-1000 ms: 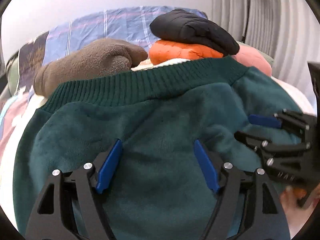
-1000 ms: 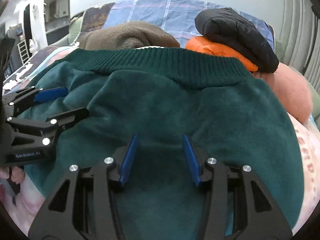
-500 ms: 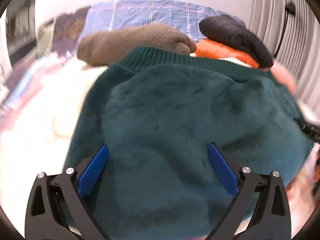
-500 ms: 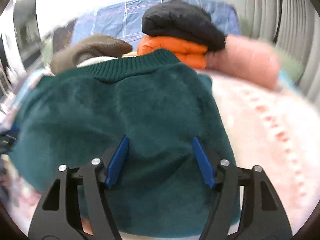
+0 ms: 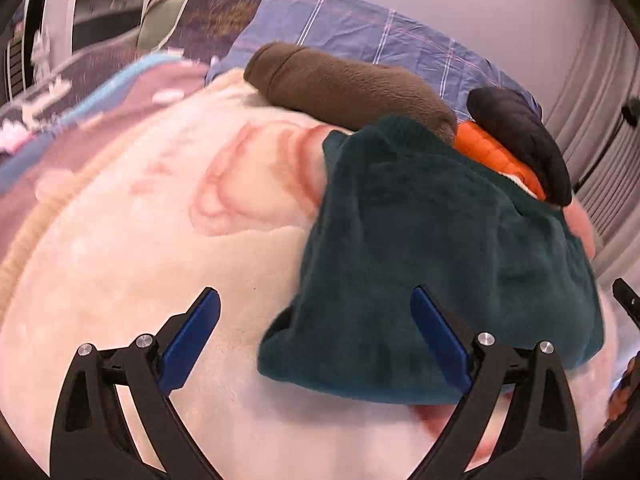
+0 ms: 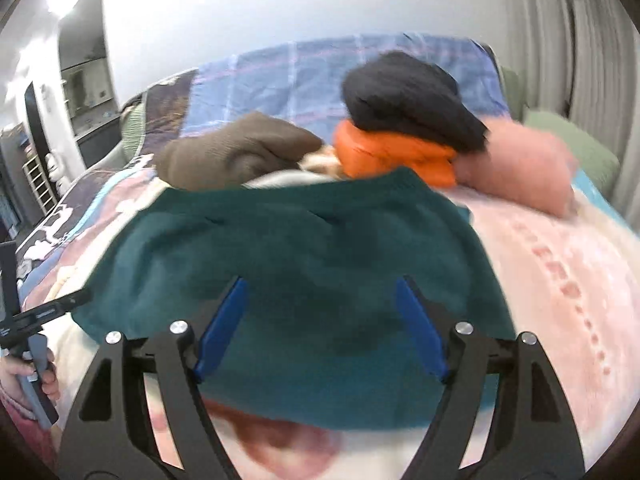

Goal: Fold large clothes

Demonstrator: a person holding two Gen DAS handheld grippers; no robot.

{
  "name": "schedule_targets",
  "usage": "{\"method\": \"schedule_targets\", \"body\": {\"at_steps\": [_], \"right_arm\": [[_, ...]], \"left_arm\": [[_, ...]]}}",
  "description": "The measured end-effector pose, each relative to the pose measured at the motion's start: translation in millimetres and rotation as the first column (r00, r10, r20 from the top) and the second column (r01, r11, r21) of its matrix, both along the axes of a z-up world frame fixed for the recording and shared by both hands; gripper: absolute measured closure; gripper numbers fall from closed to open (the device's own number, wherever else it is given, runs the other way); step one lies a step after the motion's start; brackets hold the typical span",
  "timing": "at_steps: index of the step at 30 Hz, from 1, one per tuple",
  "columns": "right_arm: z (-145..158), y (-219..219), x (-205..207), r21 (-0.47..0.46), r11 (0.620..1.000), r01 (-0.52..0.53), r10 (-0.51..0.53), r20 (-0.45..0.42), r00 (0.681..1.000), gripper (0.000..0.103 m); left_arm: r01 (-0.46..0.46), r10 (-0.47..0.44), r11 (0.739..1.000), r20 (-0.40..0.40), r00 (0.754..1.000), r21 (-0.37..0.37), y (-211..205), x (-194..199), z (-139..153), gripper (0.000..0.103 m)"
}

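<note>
A dark green fleece sweater (image 5: 432, 240) lies folded into a compact rectangle on the pink patterned blanket (image 5: 140, 240); it also shows in the right wrist view (image 6: 304, 252). My left gripper (image 5: 316, 332) is open and empty, above the blanket at the sweater's left edge. My right gripper (image 6: 320, 320) is open and empty, above the sweater's near edge. The left gripper's tool (image 6: 36, 316) shows at the far left of the right wrist view.
Folded clothes lie behind the sweater: a brown fleece (image 5: 348, 84), an orange jacket (image 6: 392, 152) with a black jacket (image 6: 408, 100) on top, and a pink one (image 6: 520, 164). A blue plaid sheet (image 5: 360, 36) covers the back. Curtains (image 6: 580, 40) hang at the right.
Both grippers have pulled back and apart from the sweater, the left swinging left over the blanket. Both jaws have opened wider. The sweater stays folded on the blanket.
</note>
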State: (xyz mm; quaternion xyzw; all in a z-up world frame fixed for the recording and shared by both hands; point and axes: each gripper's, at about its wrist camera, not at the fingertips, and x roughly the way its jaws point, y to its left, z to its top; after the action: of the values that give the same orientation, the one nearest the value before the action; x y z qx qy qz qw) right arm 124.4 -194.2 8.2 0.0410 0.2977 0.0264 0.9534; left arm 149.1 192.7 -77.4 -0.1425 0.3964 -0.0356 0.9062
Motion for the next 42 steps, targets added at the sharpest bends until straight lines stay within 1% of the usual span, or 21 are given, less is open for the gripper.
{"method": "schedule_targets", "body": {"at_steps": [2, 3, 4, 5, 6, 7, 8, 9, 11, 14, 16, 19, 21, 24, 26, 30, 38, 39, 40, 41, 42], "right_arm": [[9.1, 22.0, 3.9, -0.016, 0.999, -0.048, 0.048, 0.048, 0.998, 0.025], [9.7, 28.9, 7.0, -0.035, 0.998, -0.053, 0.055, 0.057, 0.997, 0.025], [5.7, 38.8, 16.1, -0.072, 0.996, -0.049, 0.052, 0.04, 0.998, 0.025], [-6.8, 45.1, 31.0, -0.088, 0.995, -0.048, 0.047, -0.022, 0.999, 0.025], [-29.9, 46.8, 50.6, -0.077, 0.996, -0.049, 0.039, -0.13, 0.991, 0.025], [-56.2, 43.0, 70.5, -0.056, 0.997, -0.051, 0.037, -0.226, 0.974, 0.023], [-77.2, 40.9, 79.9, -0.055, 0.997, -0.053, 0.038, -0.235, 0.971, 0.022], [-80.5, 42.1, 80.1, -0.083, 0.995, -0.054, 0.037, -0.194, 0.98, 0.023], [-74.0, 41.7, 82.1, -0.059, 0.998, -0.037, 0.023, -0.223, 0.974, 0.022], [-73.4, 40.8, 82.2, -0.061, 0.996, -0.072, 0.055, -0.235, 0.97, 0.022], [-72.1, 39.3, 81.9, -0.06, 0.996, -0.071, 0.054, -0.241, 0.969, 0.022], [-75.8, 40.7, 85.0, -0.061, 0.996, -0.066, 0.05, -0.239, 0.97, 0.022], [-76.2, 39.8, 83.0, -0.061, 0.996, -0.068, 0.052, -0.237, 0.97, 0.022], [-76.8, 40.0, 83.5, -0.065, 0.996, -0.067, 0.05, -0.235, 0.971, 0.022], [-76.7, 39.9, 84.3, -0.064, 0.996, -0.068, 0.051, -0.235, 0.971, 0.022], [-76.6, 39.4, 84.3, -0.064, 0.996, -0.069, 0.052, -0.235, 0.971, 0.022], [-73.4, 37.2, 83.5, -0.053, 0.996, -0.075, 0.061, -0.232, 0.971, 0.021], [-69.8, 35.8, 82.3, -0.045, 0.996, -0.077, 0.065, -0.229, 0.971, 0.023], [-58.5, 33.2, 77.7, -0.023, 0.997, -0.071, 0.064, -0.219, 0.974, 0.03], [-45.4, 30.9, 71.3, 0.007, 0.998, -0.056, 0.057, -0.193, 0.98, 0.043], [-35.7, 30.1, 65.8, 0.033, 0.998, -0.06, 0.064, -0.162, 0.985, 0.069]], "left_arm": [[0.031, -0.032, 0.997, -0.015, 0.999, -0.066, 4.8, 8.8, -2.8, 0.007], [0.042, -0.044, 0.995, -0.023, 0.999, -0.09, 8.0, 17.9, -2.8, 0.007], [0.053, -0.057, 0.993, -0.032, 0.998, -0.109, 10.2, 26.0, -4.4, 0.006], [0.069, -0.076, 0.99, -0.047, 0.996, -0.126, 11.7, 34.8, -7.4, 0.006], [0.072, -0.081, 0.988, -0.059, 0.995, -0.133, 15.3, 39.0, -9.9, 0.006], [0.071, -0.081, 0.988, -0.074, 0.994, -0.137, 18.0, 44.9, -14.0, 0.006], [0.074, -0.089, 0.986, -0.097, 0.991, -0.147, 20.5, 55.6, -20.1, 0.006], [0.083, -0.102, 0.983, -0.116, 0.988, -0.161, 22.3, 64.8, -26.2, 0.006], [0.104, -0.132, 0.976, -0.14, 0.981, -0.192, 27.2, 77.4, -32.2, 0.002], [0.174, -0.202, 0.967, -0.142, 0.969, -0.186, 25.2, 93.8, -23.6, 0.002], [0.215, -0.246, 0.955, -0.146, 0.958, -0.203, 24.5, 103.0, -22.8, 0.002], [0.236, -0.282, 0.933, -0.145, 0.948, -0.273, 28.0, 118.3, -23.2, 0.002], [0.265, -0.317, 0.916, -0.138, 0.938, -0.3, 26.8, 125.8, -24.8, 0.002], [0.302, -0.365, 0.899, -0.165, 0.916, -0.317, 26.4, 138.1, -35.1, 0.002], [0.322, -0.385, 0.895, -0.171, 0.907, -0.31, 28.1, 146.0, -36.3, 0.001], [0.356, -0.412, 0.889, -0.163, 0.897, -0.287, 28.1, 148.6, -36.4, 0.001], [0.368, -0.43, 0.869, -0.136, 0.893, -0.33, 29.4, 153.8, -42.4, 0.001], [0.372, -0.433, 0.868, -0.134, 0.892, -0.33, 29.3, 154.1, -41.9, 0.002], [0.376, -0.435, 0.866, -0.128, 0.891, -0.328, 28.5, 153.1, -40.4, 0.007], [0.391, -0.447, 0.86, -0.114, 0.888, -0.327, 26.8, 151.0, -37.2, 0.023], [0.412, -0.466, 0.844, -0.09, 0.88, -0.344, 25.6, 148.3, -33.4, 0.052]]}}
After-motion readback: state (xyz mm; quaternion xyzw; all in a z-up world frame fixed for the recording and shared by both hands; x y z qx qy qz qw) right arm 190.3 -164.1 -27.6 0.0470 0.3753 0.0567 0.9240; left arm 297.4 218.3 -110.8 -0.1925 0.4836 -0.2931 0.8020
